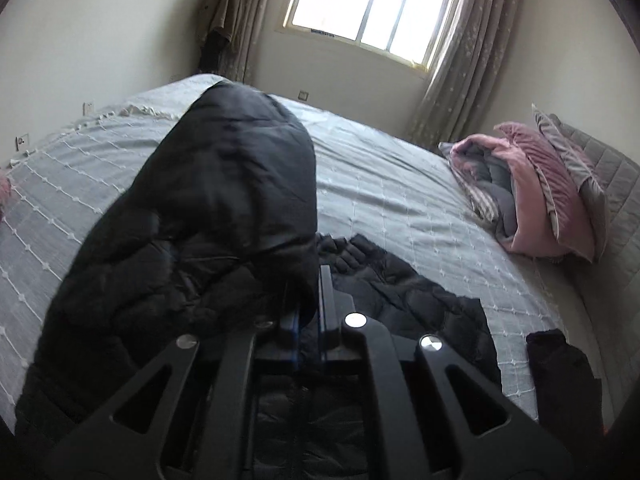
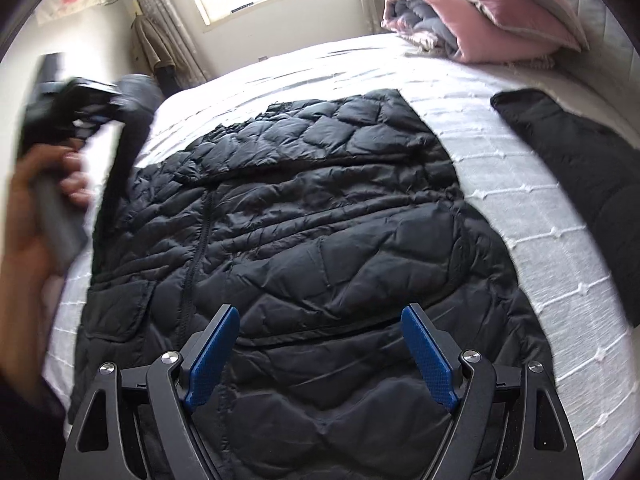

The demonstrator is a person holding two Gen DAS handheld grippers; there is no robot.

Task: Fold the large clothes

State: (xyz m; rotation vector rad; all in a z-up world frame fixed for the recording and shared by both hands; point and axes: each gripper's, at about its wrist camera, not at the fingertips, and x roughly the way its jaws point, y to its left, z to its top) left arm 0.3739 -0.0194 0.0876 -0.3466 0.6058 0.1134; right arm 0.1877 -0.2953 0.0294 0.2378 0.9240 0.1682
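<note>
A black quilted puffer jacket lies front-up on the bed, zipper closed. My left gripper is shut on the jacket's sleeve and holds it lifted above the bed; it also shows blurred at the left of the right wrist view, with the sleeve hanging from it. My right gripper is open and empty, hovering just above the jacket's lower body, blue pads apart.
The bed has a pale grey textured cover. A pink and grey folded quilt with pillows lies at its head. Another dark garment lies at the right. A window with curtains is behind.
</note>
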